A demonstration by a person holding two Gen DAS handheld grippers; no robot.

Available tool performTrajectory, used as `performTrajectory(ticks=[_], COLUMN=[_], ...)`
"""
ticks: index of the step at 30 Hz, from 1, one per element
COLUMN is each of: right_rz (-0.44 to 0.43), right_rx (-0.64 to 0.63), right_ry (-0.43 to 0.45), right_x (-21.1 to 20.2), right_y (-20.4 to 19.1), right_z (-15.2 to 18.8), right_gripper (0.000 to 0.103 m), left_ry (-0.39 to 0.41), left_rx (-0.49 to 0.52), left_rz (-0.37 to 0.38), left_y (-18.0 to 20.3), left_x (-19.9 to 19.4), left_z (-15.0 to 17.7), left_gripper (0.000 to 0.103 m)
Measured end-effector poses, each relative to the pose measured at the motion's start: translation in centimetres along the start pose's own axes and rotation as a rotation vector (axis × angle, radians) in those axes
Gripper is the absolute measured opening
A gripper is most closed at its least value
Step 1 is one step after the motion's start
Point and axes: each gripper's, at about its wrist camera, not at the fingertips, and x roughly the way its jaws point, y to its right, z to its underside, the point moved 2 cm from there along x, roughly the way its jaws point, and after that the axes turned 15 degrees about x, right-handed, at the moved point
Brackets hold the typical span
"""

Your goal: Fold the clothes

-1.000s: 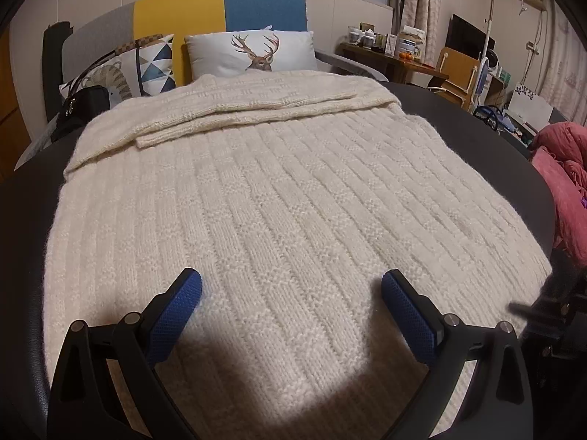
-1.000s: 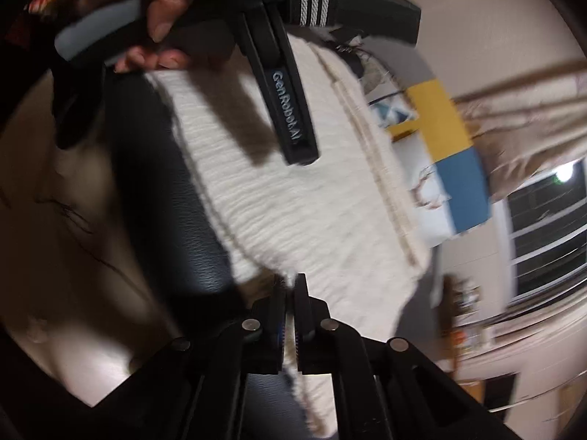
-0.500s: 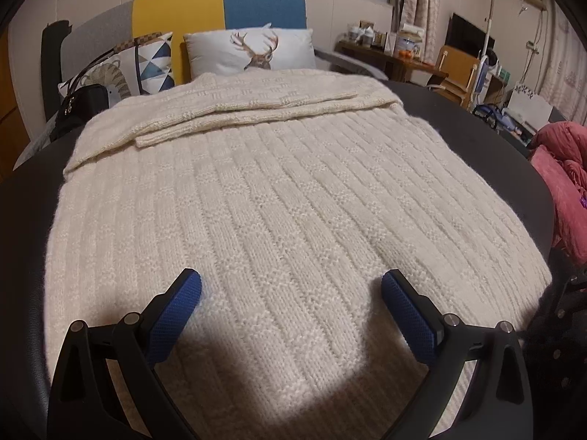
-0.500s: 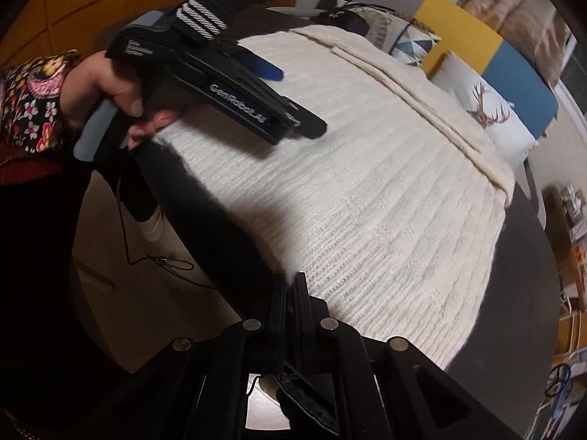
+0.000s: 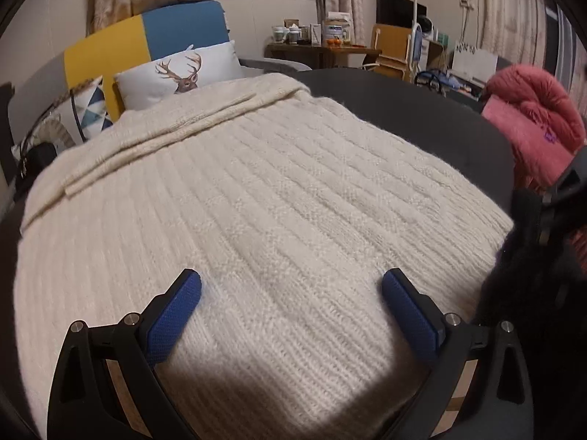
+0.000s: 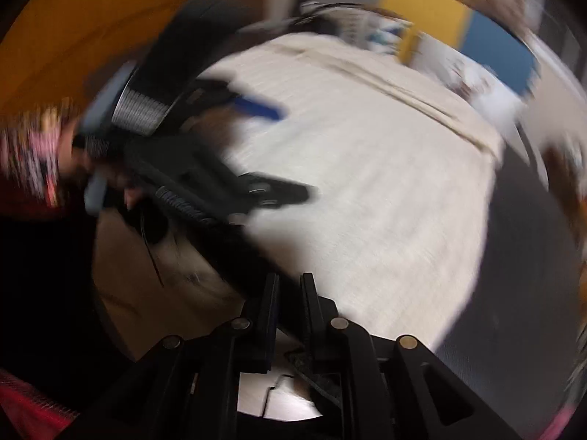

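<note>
A cream knitted sweater [image 5: 279,190] lies spread flat on a dark round table [image 5: 422,110], its far part folded over in a band. My left gripper [image 5: 291,286] hovers over the sweater's near hem, open wide, with only knit showing between the blue pads [image 5: 176,311]. The right wrist view is blurred. There my right gripper [image 6: 290,282] hangs above the near table edge by the sweater [image 6: 367,168]; its jaws are opening, a narrow gap with nothing between them. A hand in a patterned sleeve holds the left gripper [image 6: 256,146] over the cloth.
A pink garment [image 5: 532,121] is heaped at the table's right. Beyond the table stand a yellow and blue sofa back [image 5: 146,33], a deer cushion [image 5: 183,69] and a cluttered side table [image 5: 319,44]. Bare dark tabletop shows on the right.
My right gripper's jaws, shut before, have parted slightly, and its view has rolled and swung across the sweater. The left view has shifted and tilted, bringing the pink garment further in.
</note>
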Motion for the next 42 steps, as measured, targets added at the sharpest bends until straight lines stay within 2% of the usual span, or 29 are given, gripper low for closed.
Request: performTrajectory(ticks=[3,5,7,10,12,15,18,20,21,22,25,27,29,30,31,32,33,34,38,40,42], right_rz=[-0.034,-0.049,-0.046,0.007,0.01,-0.04,-0.063,-0.103,-0.091,-0.079,0.008,-0.021,-0.042,-0.049,-0.056,-0.061,-0.066,-0.071,-0.086,-0.09,-0.086], right_rx=[0.238,0.269,0.236,0.224,0.255,0.363,0.403,0.434,0.44,0.446,0.428,0.466,0.491,0.501,0.511,0.518,0.525,0.531,0.54,0.541,0.537], right_ry=[0.082,0.073,0.042,-0.046,-0.044,-0.061,-0.056,-0.002,0.012,0.026,-0.022,-0.009,0.002,0.007,0.012,0.016,0.021,0.025,0.03,0.027,0.025], right_x=[-1.9,-1.3,-0.1,2.5,2.1,1.6,1.1,-0.2,-0.5,-0.8,0.0,0.0,0.1,0.0,0.0,-0.1,-0.2,-0.3,-0.4,-0.4,-0.4], right_y=[4.0,4.7,4.0,4.0,5.0,7.3,7.9,7.9,8.0,8.1,8.7,9.4,9.8,9.9,10.0,10.1,10.2,10.3,10.6,10.6,10.6], right_z=[-1.5,-2.2,-2.5,-2.7,-2.1,-1.1,-1.1,-1.1,-1.1,-1.1,-0.4,0.4,0.6,0.7,0.8,0.9,1.0,1.1,1.1,1.0,0.9], right_gripper=[0.011,0.013,0.013,0.011,0.008,0.008,0.008,0.011,0.011,0.011,0.011,0.011,0.011,0.011,0.011,0.011,0.011,0.011,0.011,0.01,0.01], left_ry=[0.011,0.016,0.018,0.02,0.024,0.028,0.01,-0.014,-0.017,-0.003,0.054,0.096,0.093,0.076,0.043,-0.005,-0.028,0.001,0.036,0.059,0.084], left_rx=[0.008,0.003,0.003,0.002,0.002,0.003,-0.003,-0.011,-0.013,-0.013,0.002,0.027,0.065,0.078,0.089,0.096,0.105,0.116,0.125,0.119,0.118], left_rz=[-0.022,-0.024,-0.029,-0.032,-0.032,-0.033,-0.029,-0.024,-0.017,-0.011,0.023,0.06,0.114,0.154,0.192,0.211,0.217,0.202,0.198,0.213,0.236], left_y=[0.2,0.1,0.3,0.3,0.3,0.3,0.3,0.2,0.2,0.5,1.4,2.5,3.8,4.5,5.2,5.7,6.1,6.4,6.6,6.8,7.1], left_x=[-0.1,-0.2,-0.2,0.0,0.0,0.0,0.0,-0.1,-0.3,-0.7,-2.0,-2.7,-2.0,-1.1,-0.1,1.0,1.7,1.4,0.5,0.0,-0.6], left_z=[0.2,0.3,0.4,0.5,0.5,0.5,0.3,-0.1,-0.4,-0.9,-2.7,-4.3,-5.4,-5.6,-5.5,-5.2,-4.9,-4.7,-3.9,-3.6,-3.2], left_gripper=[0.1,0.1,0.1,0.1,0.1,0.1,0.1,0.1,0.1,0.1,0.1,0.1,0.1,0.097,0.09,0.068,0.067,0.067,0.067,0.063,0.051])
